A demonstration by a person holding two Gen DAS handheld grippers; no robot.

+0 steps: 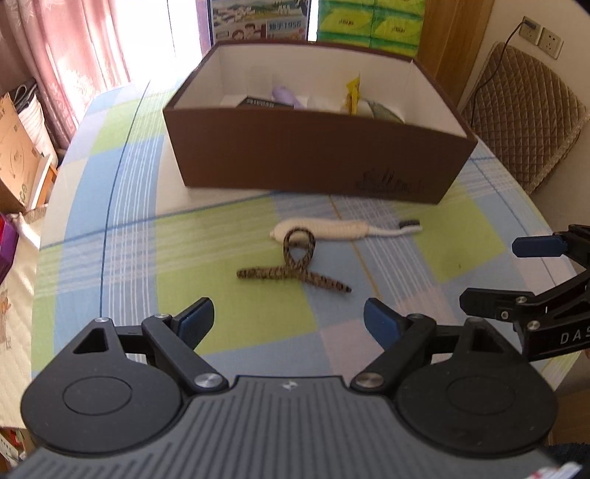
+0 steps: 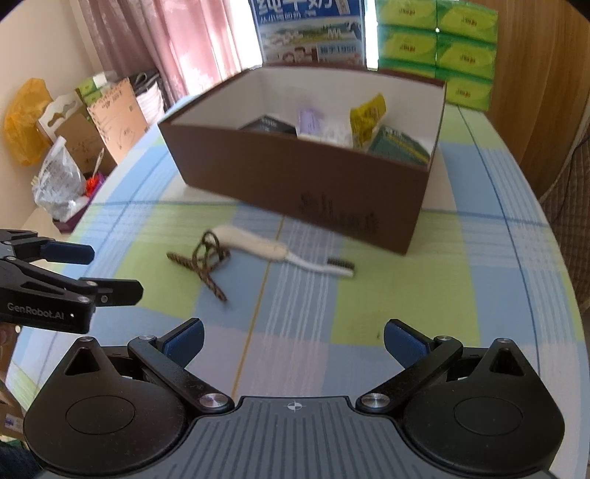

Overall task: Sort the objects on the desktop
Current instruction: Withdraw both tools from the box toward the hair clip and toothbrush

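A brown-patterned cord (image 1: 295,271) (image 2: 206,263), looped and crossed, lies on the checked tablecloth in front of a brown box (image 1: 313,162) (image 2: 295,180). Just behind it rests a white-handled brush (image 1: 343,229) (image 2: 287,254) with dark bristles at its right end. The box holds several items: a purple bottle (image 2: 309,119), a yellow packet (image 2: 367,118) and a dark green pack (image 2: 400,145). My left gripper (image 1: 289,324) hovers open, short of the cord, with nothing between its fingers. My right gripper (image 2: 293,344) is open too, empty, to the right of the cord.
The table edge curves away on both sides. A quilted chair (image 1: 523,118) stands at the right. Cardboard boxes (image 2: 110,121) and bags (image 2: 61,184) sit on the floor at the left. Green tissue packs (image 2: 438,48) and a milk carton box (image 2: 309,31) stand behind the brown box.
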